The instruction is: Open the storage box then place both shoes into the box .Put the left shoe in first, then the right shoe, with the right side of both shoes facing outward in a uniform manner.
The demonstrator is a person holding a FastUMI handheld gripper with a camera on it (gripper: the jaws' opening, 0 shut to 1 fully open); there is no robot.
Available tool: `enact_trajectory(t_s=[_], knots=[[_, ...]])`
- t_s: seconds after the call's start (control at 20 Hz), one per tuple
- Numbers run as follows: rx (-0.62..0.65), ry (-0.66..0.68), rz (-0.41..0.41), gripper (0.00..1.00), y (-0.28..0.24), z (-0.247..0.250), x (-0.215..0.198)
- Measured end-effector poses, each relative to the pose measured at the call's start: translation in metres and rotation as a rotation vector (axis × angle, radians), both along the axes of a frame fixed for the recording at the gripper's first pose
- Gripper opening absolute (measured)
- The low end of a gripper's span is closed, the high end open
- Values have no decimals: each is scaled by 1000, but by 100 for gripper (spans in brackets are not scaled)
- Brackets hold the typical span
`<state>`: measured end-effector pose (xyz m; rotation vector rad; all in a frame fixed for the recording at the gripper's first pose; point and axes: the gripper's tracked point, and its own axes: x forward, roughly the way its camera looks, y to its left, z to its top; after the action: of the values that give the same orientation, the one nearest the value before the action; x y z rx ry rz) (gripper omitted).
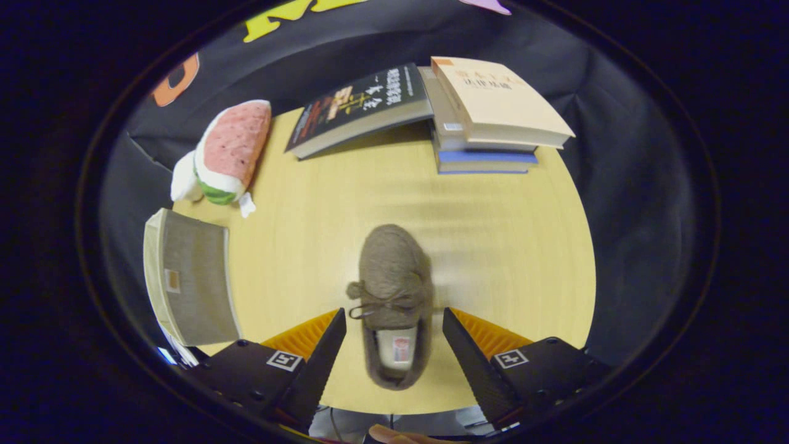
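A brown fuzzy shoe [392,290] with a tied lace bow lies on the wooden table [493,246], toe pointing away from me, heel toward me. My gripper [394,324] is open, one finger on each side of the shoe's heel half, and neither finger [327,354] touches it. The storage box [188,280], grey fabric with a cream edge and a small tag, stands to the left of the fingers at the table's left edge, and its lid looks closed.
A watermelon-slice plush toy [228,151] lies at the far left of the table. Beyond the shoe, a dark book [360,108] leans against a stack of books [487,117]. A fingertip [400,436] of a person's hand is behind the gripper.
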<state>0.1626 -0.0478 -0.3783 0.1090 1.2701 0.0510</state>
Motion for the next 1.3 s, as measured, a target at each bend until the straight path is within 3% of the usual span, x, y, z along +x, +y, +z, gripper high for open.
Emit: enact_trajectory(t_s=[0.3,0.45,0.55,0.7,0.8,0.9,0.95,1.0,1.3], knots=[[82,97,40,92,6,-25,-27],[20,100,87,83,-8,-36,-30],[-1,117,82,57,-11,-46,-29],[15,110,54,57,-8,-60,-26],[9,130,6,10,-10,-51,-25],[-38,128,40,15,-12,-52,-26],[-79,121,36,1,-16,-48,-31],[-101,110,37,0,-18,-46,-31],[-18,79,1,0,4,2,-47]])
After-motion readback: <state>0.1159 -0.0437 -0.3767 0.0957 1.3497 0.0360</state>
